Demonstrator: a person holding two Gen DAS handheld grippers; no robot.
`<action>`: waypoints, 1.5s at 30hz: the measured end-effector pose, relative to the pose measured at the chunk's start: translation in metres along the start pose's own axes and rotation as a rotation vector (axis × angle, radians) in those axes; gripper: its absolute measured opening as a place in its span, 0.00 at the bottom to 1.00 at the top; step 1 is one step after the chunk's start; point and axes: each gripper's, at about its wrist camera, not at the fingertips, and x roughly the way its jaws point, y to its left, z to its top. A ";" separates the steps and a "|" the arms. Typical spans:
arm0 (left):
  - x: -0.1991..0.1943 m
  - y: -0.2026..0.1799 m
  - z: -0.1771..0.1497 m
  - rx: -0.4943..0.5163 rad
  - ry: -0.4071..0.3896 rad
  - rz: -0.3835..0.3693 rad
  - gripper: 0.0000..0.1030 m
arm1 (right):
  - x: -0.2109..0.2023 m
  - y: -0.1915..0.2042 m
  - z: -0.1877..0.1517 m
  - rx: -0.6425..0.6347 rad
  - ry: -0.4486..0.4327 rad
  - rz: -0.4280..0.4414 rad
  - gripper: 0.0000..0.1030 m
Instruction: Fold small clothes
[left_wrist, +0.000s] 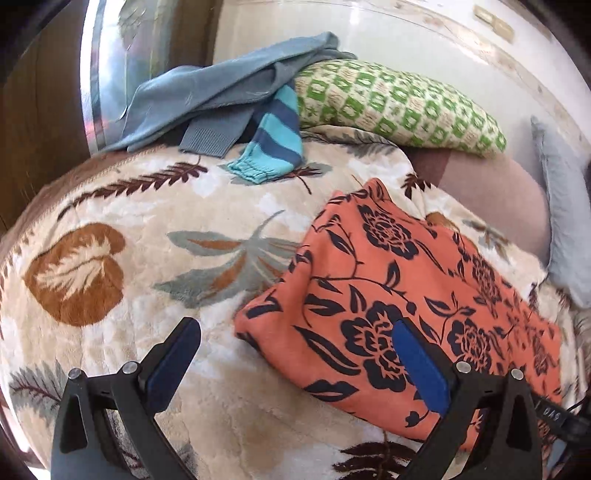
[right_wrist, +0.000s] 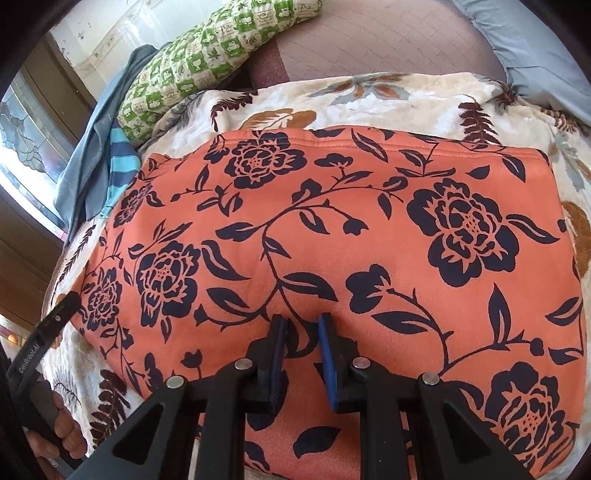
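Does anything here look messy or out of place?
Only the heap at the bed's far end: a grey-blue sweater and a striped knit piece lie crumpled, unfolded, against the green patterned pillow.

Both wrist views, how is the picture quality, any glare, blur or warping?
Left wrist view: strong fisheye bulge with dark corners; the wall at the top is washed out by bright light; the orange floral garment is sharp. Right wrist view: same warping; the window at left glares; the garment's print is crisp, with little blur.
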 end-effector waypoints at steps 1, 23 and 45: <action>0.000 0.011 0.003 -0.047 0.008 -0.026 1.00 | 0.000 0.001 0.000 -0.004 -0.001 -0.006 0.21; 0.026 0.011 -0.006 -0.177 0.180 -0.279 0.59 | 0.002 0.005 0.001 -0.015 -0.008 -0.029 0.23; 0.056 0.015 -0.004 -0.321 0.189 -0.312 0.30 | 0.005 0.003 0.007 -0.010 0.000 0.000 0.23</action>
